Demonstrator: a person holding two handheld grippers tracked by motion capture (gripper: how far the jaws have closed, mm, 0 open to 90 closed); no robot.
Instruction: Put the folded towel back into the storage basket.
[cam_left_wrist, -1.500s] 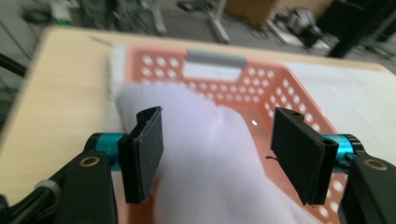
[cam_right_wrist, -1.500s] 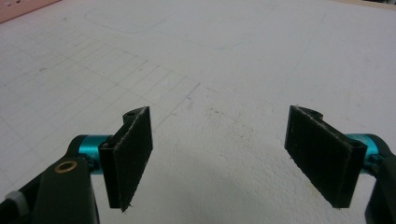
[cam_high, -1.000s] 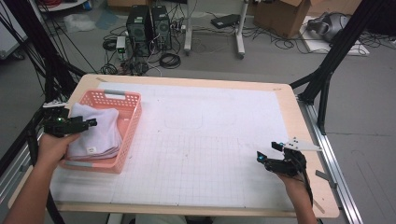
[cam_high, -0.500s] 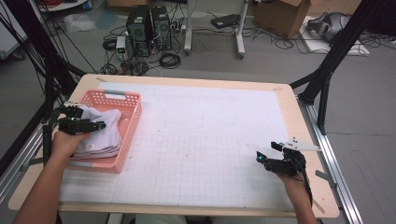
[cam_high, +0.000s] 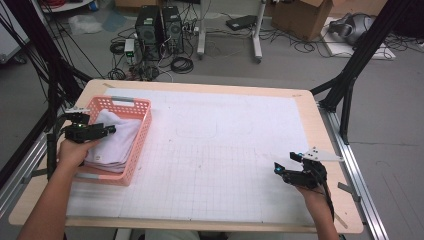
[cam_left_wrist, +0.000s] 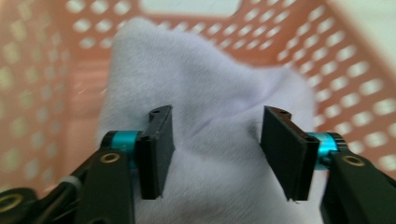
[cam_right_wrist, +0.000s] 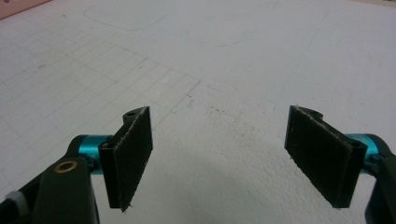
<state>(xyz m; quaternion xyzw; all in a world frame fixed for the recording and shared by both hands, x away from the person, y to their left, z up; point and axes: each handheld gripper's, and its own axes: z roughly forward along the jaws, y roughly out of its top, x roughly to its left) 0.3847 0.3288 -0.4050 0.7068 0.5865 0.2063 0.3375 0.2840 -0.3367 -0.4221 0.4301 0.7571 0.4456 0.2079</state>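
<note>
Your left gripper (cam_left_wrist: 217, 154) has been closing around a fold of white towel (cam_left_wrist: 210, 93), pads not yet pressing; it may pinch several layers. Right gripper (cam_right_wrist: 229, 158) stands apart.

Counted: one pink basket (cam_high: 137, 145), holding one stack of white towels (cam_high: 117, 145) that bulged up between the left gripper (cam_left_wrist: 217, 149) fingers; layer count wasn't readable. Two grippers total, the right gripper (cam_right_wrist: 233, 154) with one white gridded mat (cam_high: 225, 165) under its fingers. One table (cam_high: 310, 107) under it all.
</note>
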